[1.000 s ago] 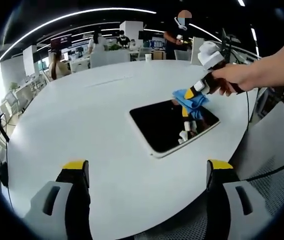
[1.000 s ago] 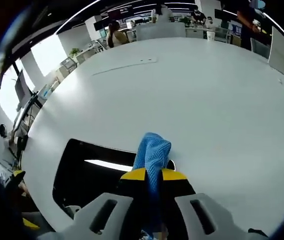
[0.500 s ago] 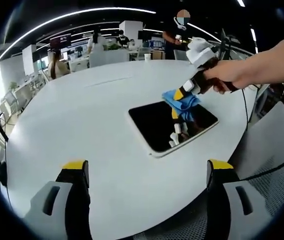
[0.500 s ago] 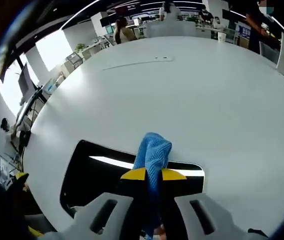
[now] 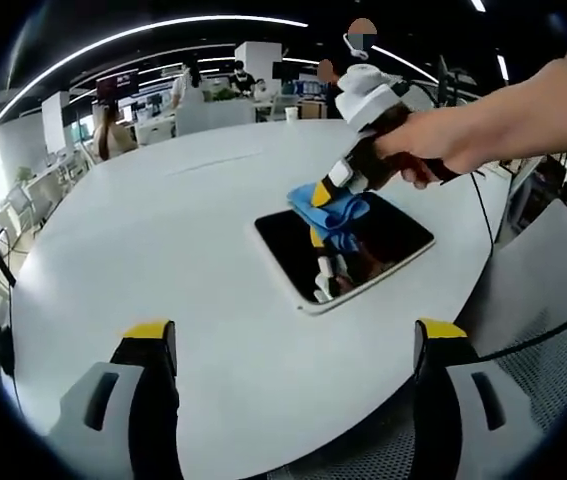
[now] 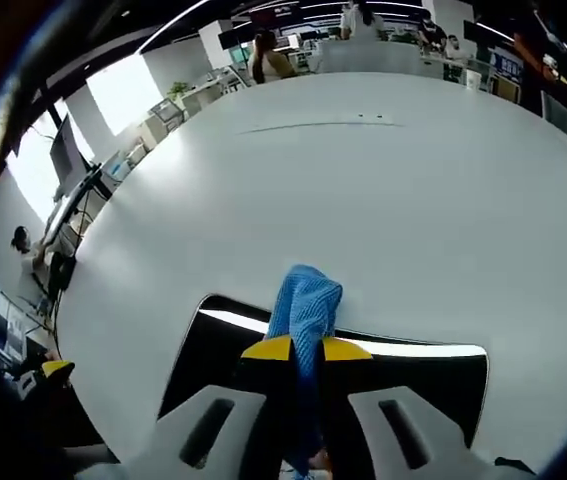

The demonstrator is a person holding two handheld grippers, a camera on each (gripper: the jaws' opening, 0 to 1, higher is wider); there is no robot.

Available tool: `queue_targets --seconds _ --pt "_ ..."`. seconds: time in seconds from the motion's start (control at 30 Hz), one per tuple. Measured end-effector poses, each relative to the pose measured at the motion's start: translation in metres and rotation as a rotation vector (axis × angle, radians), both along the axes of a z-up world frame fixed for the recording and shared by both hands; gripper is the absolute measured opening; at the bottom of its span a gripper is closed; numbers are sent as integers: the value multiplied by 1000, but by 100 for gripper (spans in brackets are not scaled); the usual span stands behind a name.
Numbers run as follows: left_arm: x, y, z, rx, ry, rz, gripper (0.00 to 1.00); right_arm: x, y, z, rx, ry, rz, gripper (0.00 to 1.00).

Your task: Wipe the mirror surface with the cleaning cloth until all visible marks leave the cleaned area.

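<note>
A rectangular mirror (image 5: 375, 240) with a pale rim lies flat on the white round table (image 5: 163, 240); its glass looks dark and reflects the tool above it. In the left gripper view, a person's hand holds my right gripper (image 5: 335, 181) over the mirror's far left part, shut on a blue cleaning cloth (image 5: 335, 212) that rests on the glass. In the right gripper view the blue cleaning cloth (image 6: 305, 305) sticks up between the shut yellow-tipped jaws, above the mirror (image 6: 403, 375). My left gripper (image 5: 293, 345) stands open near the table's front edge, holding nothing.
A thin seam (image 6: 318, 124) crosses the white table (image 6: 383, 200) far from the mirror. A grey mesh chair (image 5: 553, 290) stands at the right of the table. Several people and desks fill the office behind.
My right gripper has slid the cloth leftward across the mirror, from its far right corner to its far left part. The left gripper has stayed put.
</note>
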State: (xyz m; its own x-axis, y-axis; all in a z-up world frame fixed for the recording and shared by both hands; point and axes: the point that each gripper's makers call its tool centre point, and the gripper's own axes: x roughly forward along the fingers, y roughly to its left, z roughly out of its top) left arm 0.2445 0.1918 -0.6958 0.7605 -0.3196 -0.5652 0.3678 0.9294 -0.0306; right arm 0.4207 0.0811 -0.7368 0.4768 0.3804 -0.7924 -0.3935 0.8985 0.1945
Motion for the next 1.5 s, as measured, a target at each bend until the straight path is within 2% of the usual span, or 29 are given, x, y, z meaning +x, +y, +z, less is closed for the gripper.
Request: queue_targets --seconds 0.17,0.47,0.83,1.37,1.5 --pt "0 0 -1 -3 -3 1 98 0 20 0 28 -10 24 3" --pt "0 1 1 -5 -6 11 99 -4 56 1 128 -14 50 3" --pt "2 4 3 -8 -18 28 99 -5 56 1 143 -7 33 3" --pt "2 3 3 1 -20 26 99 -39 57 1 121 41 104 3" --pt "3 3 4 -8 -26 29 99 -42 58 1 117 37 120 3"
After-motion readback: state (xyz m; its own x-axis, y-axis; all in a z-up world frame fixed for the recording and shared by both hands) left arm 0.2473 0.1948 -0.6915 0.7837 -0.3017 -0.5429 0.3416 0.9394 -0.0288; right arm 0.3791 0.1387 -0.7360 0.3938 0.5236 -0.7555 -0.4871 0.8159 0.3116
